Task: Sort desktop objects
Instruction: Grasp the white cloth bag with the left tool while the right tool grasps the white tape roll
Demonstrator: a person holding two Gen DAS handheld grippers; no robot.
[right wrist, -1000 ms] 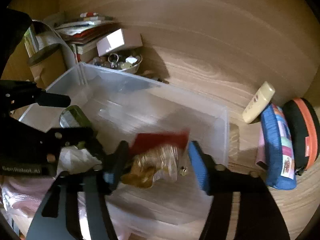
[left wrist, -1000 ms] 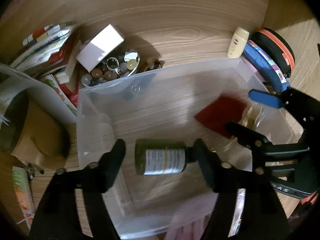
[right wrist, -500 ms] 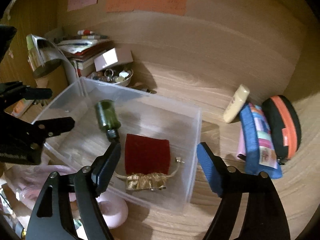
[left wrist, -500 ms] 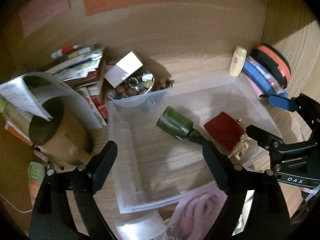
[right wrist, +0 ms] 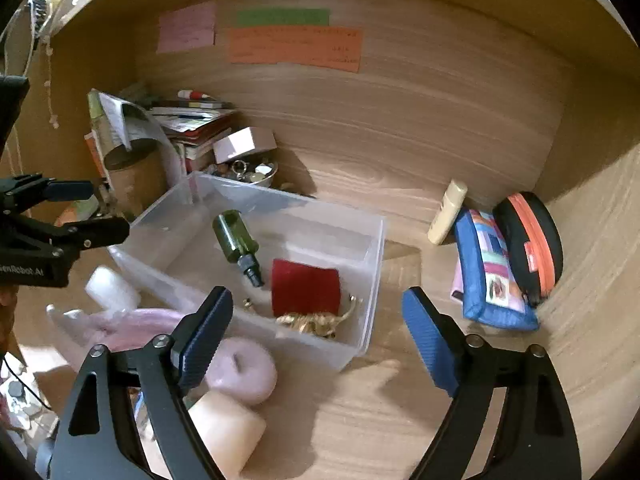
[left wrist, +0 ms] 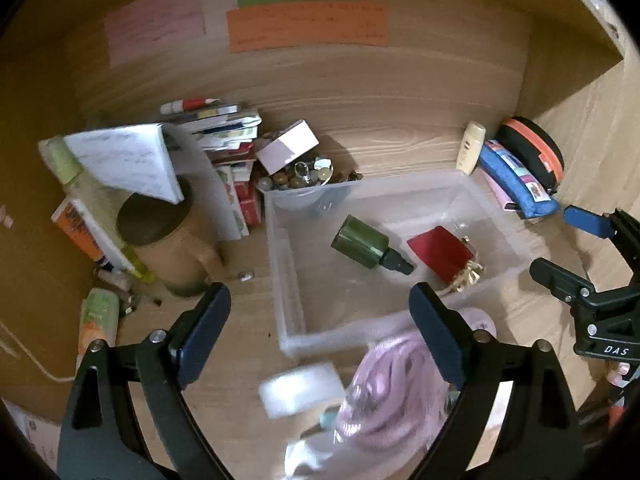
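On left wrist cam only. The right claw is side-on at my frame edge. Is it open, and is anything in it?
Observer: Open and empty. The right claw hangs over the near wall of the clear plastic bin.
Operator: There's a pink blur at my bottom edge. What is it?
Observer: It's a pale pink ring-shaped soft thing on the wooden desk, touching the bin's near wall. A cream cylinder lies just in front of it.
Operator: The dark red velvet pouch: does its gold end hang over the bin wall?
Observer: No. The gold tassels lie on the bin floor, inside the near wall.
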